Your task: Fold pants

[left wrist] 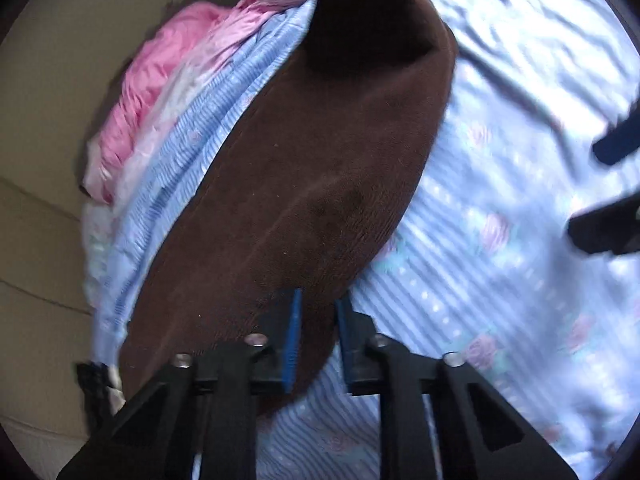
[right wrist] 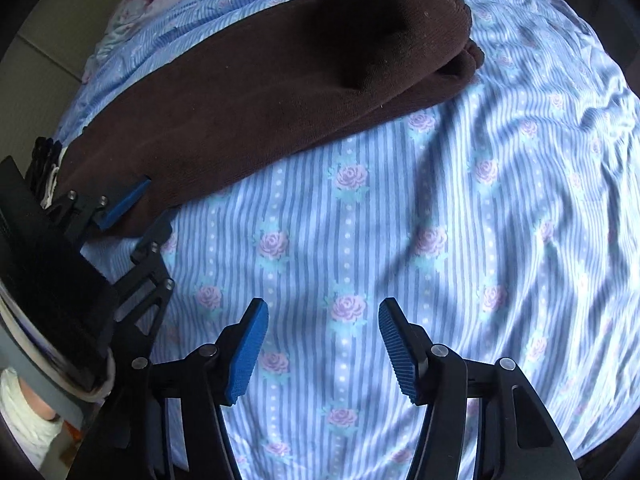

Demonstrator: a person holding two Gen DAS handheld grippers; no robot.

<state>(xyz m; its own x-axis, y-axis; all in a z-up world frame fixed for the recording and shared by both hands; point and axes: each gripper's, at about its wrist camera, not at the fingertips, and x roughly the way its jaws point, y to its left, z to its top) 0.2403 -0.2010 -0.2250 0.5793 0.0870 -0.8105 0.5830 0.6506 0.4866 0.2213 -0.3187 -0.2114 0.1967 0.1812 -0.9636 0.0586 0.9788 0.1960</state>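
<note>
The pants (right wrist: 256,92) are made of a matt brown cloth with a fine, fuzzy nap. The sheet (right wrist: 440,240) is a smooth, thin, wrinkled cloth, and ribbed blue rubbery pads (right wrist: 400,348) are fitted to matt black plastic fingers.

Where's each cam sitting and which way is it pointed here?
Left wrist: on the left tool, looking along the brown pants; its fingers straddle the pants' near edge, a gap showing.
Right wrist: on the right tool, open over the striped floral sheet; left tool at left.
Shared: pants, sheet, pink bedding.
</note>
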